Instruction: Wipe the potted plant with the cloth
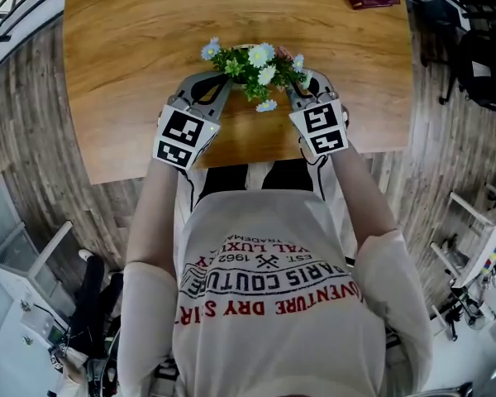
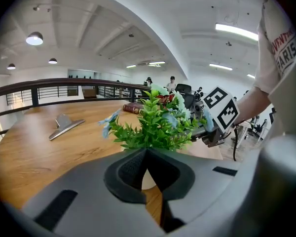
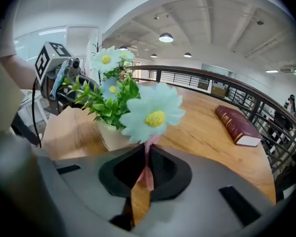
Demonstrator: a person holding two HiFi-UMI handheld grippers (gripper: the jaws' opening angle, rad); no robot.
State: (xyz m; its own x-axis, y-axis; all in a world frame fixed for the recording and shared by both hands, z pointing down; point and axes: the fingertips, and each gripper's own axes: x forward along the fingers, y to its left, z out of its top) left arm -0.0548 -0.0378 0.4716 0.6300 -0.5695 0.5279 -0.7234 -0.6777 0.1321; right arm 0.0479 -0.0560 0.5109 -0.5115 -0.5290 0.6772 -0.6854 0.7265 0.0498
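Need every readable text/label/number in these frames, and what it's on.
"PARIS COUTURE": person's shirt, upside down in head view.
"EST. 1962": same shirt.
"VENTURE DRY": same shirt, red line; its ends unclear.
Red book: cover print too small to read.
Marker cubes: square patterns only, no words.
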